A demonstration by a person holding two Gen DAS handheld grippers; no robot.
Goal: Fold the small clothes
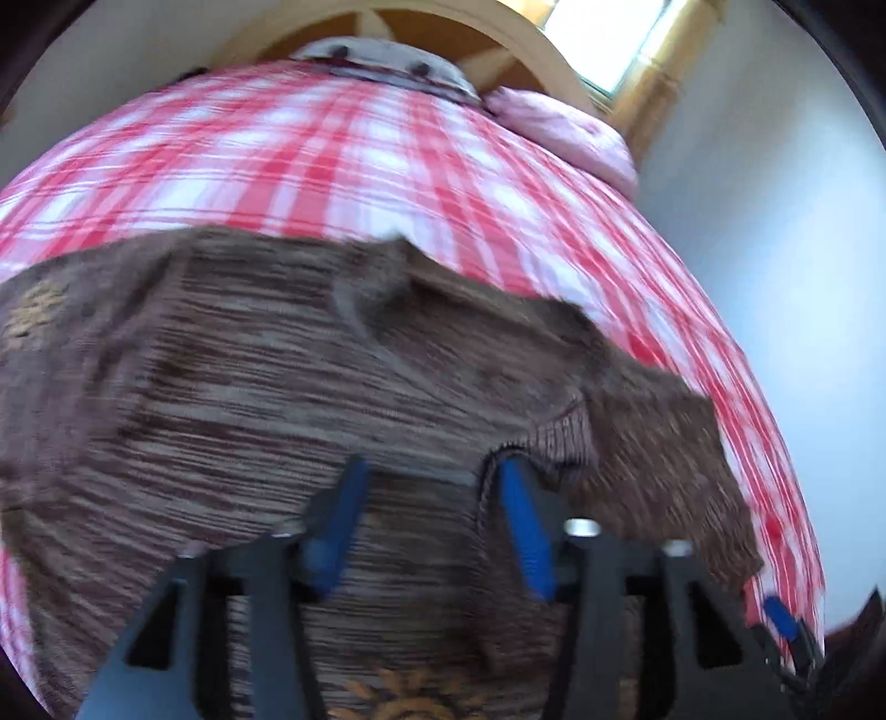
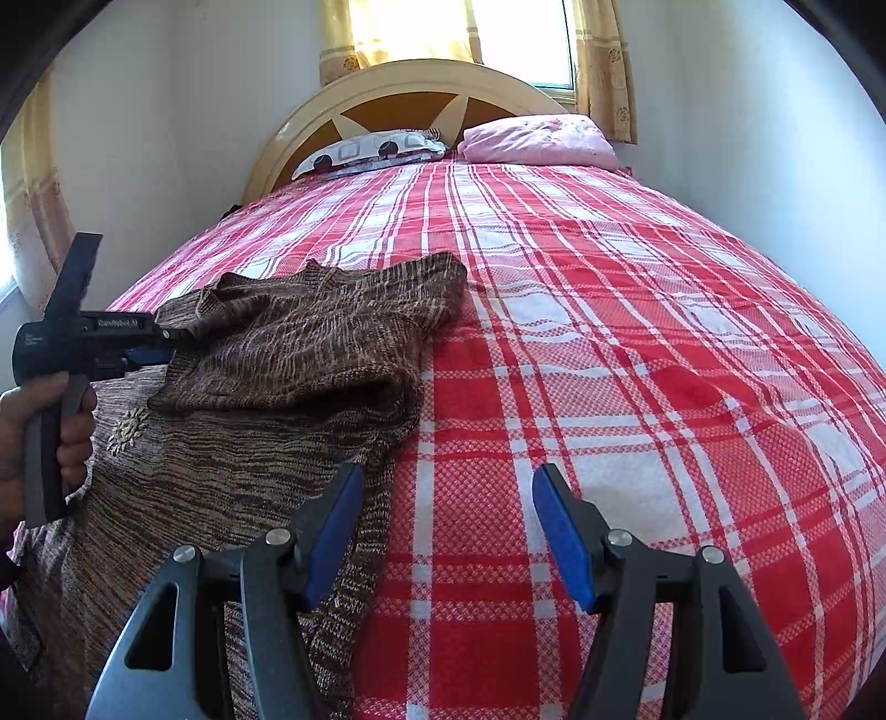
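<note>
Right wrist view: 1 sleeve lies folded across the sweater beside the left gripper's parted, empty fingers; right gripper gapes empty; further folds remain.

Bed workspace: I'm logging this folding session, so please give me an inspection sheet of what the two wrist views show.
Surface: bed under a red-and-white plaid bedspread, smooth on its bare part.
Job's things: brown marled knit sweater lying on the bedspread's left side, a sleeve folded over its body; a tan sun motif shows on the knit.
Clutter: nothing seen on the bedspread beyond the sweater.
Grippers: left gripper open over the sweater, nothing pressed between the blue pads; right gripper open, empty, at the sweater's right edge.
Cables: nothing seen.
Surroundings: grey patterned pillow and pink pillow at a cream arched headboard; curtained window; white walls.
</note>
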